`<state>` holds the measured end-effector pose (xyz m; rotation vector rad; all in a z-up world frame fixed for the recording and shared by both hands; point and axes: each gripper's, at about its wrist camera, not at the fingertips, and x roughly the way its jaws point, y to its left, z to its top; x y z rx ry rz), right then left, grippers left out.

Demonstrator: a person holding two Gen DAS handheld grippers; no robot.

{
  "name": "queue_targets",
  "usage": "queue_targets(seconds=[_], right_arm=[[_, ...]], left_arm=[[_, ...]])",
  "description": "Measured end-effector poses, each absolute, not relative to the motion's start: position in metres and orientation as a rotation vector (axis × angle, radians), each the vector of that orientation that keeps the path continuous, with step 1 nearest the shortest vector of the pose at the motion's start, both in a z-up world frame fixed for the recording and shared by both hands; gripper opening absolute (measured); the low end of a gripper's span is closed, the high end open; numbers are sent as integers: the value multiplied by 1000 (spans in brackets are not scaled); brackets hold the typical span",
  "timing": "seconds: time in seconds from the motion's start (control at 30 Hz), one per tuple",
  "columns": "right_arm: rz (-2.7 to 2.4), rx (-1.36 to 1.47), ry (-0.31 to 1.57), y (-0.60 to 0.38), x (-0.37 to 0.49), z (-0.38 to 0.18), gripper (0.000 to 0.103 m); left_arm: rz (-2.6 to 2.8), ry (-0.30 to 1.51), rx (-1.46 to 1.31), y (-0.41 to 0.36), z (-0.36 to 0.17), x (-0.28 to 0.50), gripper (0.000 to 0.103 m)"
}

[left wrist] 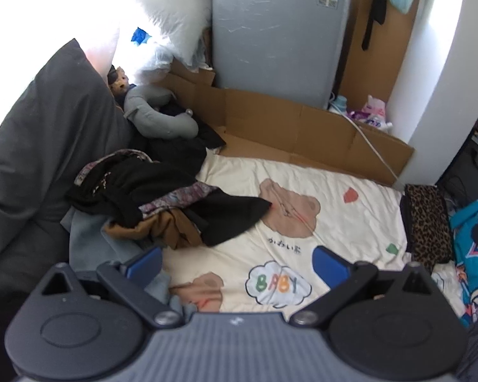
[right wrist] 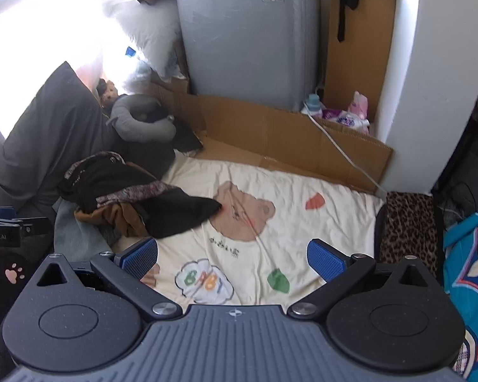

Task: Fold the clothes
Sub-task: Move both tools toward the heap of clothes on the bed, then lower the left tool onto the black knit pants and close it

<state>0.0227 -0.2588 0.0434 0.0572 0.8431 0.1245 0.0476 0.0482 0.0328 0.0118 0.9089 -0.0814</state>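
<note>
A heap of unfolded clothes (left wrist: 162, 203) (right wrist: 133, 200) in black, brown and patterned cloth lies on the left of a cream cartoon-print sheet (left wrist: 350, 222) (right wrist: 318, 229). A grey-blue garment (left wrist: 89, 242) (right wrist: 73, 232) lies under the heap's near edge. My left gripper (left wrist: 237, 264) hovers open over the sheet just in front of the heap, nothing between its blue pads. My right gripper (right wrist: 232, 256) is open too, above the "BABY" cloud print (right wrist: 204, 281), right of the heap. A bit of the left gripper (right wrist: 6, 226) shows at the right wrist view's left edge.
A dark grey pillow (left wrist: 47, 133) and a grey neck pillow (left wrist: 162, 117) lie left of the heap. Flattened cardboard (left wrist: 302, 133) and a wrapped grey appliance (left wrist: 277, 31) stand behind. A leopard-print item (left wrist: 427, 222) and a teal patterned cloth (right wrist: 471, 254) border the right side.
</note>
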Motion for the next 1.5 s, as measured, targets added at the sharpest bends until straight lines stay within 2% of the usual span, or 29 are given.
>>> queue_targets(seconds=[0.73, 0.97, 1.07, 1.2, 1.27, 1.3, 1.5], right_arm=[[192, 75, 865, -262, 89, -16, 103], [306, 54, 897, -255, 129, -47, 88], [363, 55, 915, -252, 147, -58, 88], [405, 44, 932, -247, 167, -73, 87], [426, 40, 932, -245, 175, -79, 87], [429, 32, 929, -244, 178, -83, 87], [417, 21, 979, -241, 182, -106, 87]], left_arm=[[102, 836, -53, 133, 8, 102, 94], [169, 841, -112, 167, -22, 132, 87], [176, 845, -113, 174, -39, 145, 85], [178, 837, -91, 178, -65, 160, 77], [170, 848, -89, 181, -79, 167, 69], [163, 850, -93, 183, -87, 171, 60], [151, 837, -98, 195, -139, 193, 51]])
